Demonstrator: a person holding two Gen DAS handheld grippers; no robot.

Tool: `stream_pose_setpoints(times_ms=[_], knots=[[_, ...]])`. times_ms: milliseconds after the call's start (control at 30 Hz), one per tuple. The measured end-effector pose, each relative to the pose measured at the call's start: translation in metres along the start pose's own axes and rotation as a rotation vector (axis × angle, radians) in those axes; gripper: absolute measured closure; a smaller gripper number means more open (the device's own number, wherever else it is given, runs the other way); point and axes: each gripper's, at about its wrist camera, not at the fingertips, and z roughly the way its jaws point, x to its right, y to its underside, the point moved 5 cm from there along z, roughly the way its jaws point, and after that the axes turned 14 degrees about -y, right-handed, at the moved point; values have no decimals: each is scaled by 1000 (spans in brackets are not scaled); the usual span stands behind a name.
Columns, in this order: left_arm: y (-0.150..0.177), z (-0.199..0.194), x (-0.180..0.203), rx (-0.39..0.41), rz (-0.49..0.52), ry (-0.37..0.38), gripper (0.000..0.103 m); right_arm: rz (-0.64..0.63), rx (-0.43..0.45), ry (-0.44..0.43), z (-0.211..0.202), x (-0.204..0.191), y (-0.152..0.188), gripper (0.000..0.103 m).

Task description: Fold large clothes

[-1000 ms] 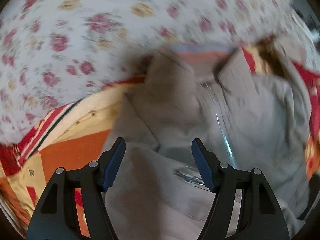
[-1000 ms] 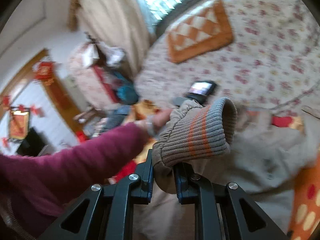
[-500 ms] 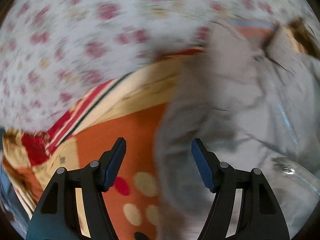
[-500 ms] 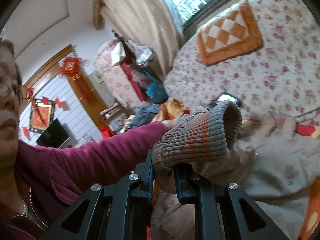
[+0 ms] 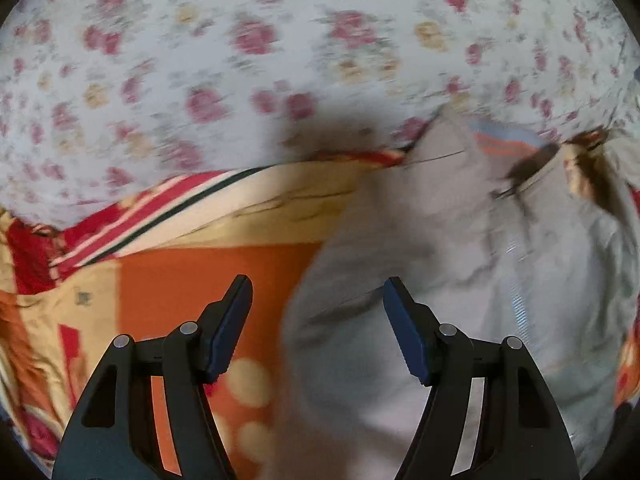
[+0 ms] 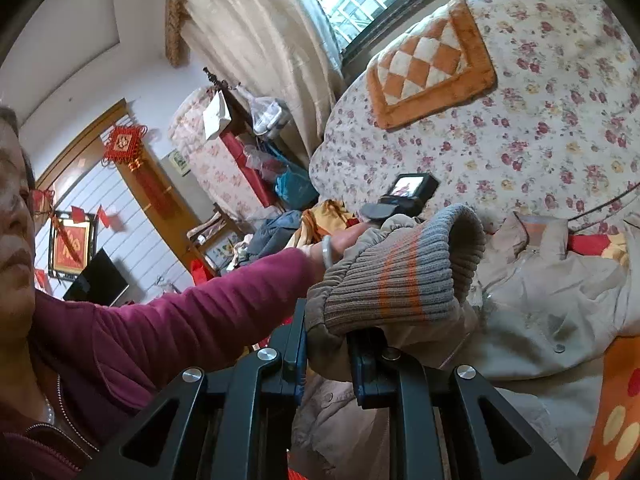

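A large beige jacket [image 5: 460,264] lies spread on an orange and red patterned blanket [image 5: 208,276] over a floral bedspread [image 5: 256,48]. My left gripper [image 5: 318,300] points down and stands open above the jacket's left edge, with nothing between its fingers. In the right wrist view my right gripper [image 6: 327,350] is shut on the jacket's sleeve, just below its ribbed grey cuff [image 6: 404,276] with orange stripes. The sleeve is lifted off the rest of the jacket [image 6: 552,320]. The collar [image 6: 536,232] lies toward the bedspread.
A person's arm in a magenta sleeve [image 6: 180,328] reaches across from the left toward the cuff. A small camera device [image 6: 412,192] sits on the bed behind it. An orange checked cushion [image 6: 428,64] lies further back. Cluttered furniture lines the wall at left.
The left gripper has swung left across the jacket, so its left finger is now over the blanket. The right gripper keeps its grip on the sleeve; the magenta arm stays stretched out.
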Motion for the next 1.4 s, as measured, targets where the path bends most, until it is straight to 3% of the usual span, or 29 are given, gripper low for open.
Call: stream_pose_setpoints(times_ms=[100,133,167,200,300,367,400,433,533,567,633,667,733,833,933,1067,1133,1233,1300,1333,1400], knots=[[-8,4,25,-1,37,-37,35,6,2,-7,-1,1,0,87],[-8,6,36,-10,72,-78,35,7,4,-8,-2,2,0,87],[-8,12,42,-18,126,-182,35,12,8,-9,-3,2,0,87],[-8,16,44,-16,149,-240,35,13,12,-8,-4,3,-1,87],[-7,19,41,-2,173,-344,34,21,24,2,-10,9,-2,87],[-10,22,23,19,161,-444,49,27,27,7,-12,13,-2,87],[-11,24,10,18,150,-500,61,33,28,9,-13,17,-3,87],[-11,27,0,13,133,-517,63,38,31,9,-13,20,-4,87],[-9,35,-41,-30,13,-459,63,41,42,5,-11,25,-9,87],[-7,37,-52,-46,-45,-371,63,39,44,3,-10,26,-11,87],[-6,36,-61,-76,-142,-115,63,34,45,2,-10,27,-13,87],[-6,31,-60,-72,-161,-48,63,35,45,0,-10,27,-13,87],[-6,20,-49,-48,-130,-25,61,40,41,-2,-9,28,-12,87],[-12,5,-12,6,-25,-54,53,54,40,5,-9,29,-10,87],[-15,4,24,1,29,-21,50,56,40,3,-8,26,-8,87],[-8,20,61,-43,165,-139,50,48,30,12,-10,23,-8,87],[-6,24,63,-48,181,-187,48,47,35,15,-14,24,-8,87],[-6,31,40,-23,205,-370,50,56,52,14,-19,28,-9,87],[-8,38,12,-8,201,-521,64,63,62,19,-20,33,-12,87],[-7,42,-3,-19,179,-557,70,64,65,20,-20,36,-14,87],[7,49,-36,-67,69,-525,71,60,68,22,-19,39,-17,87]])
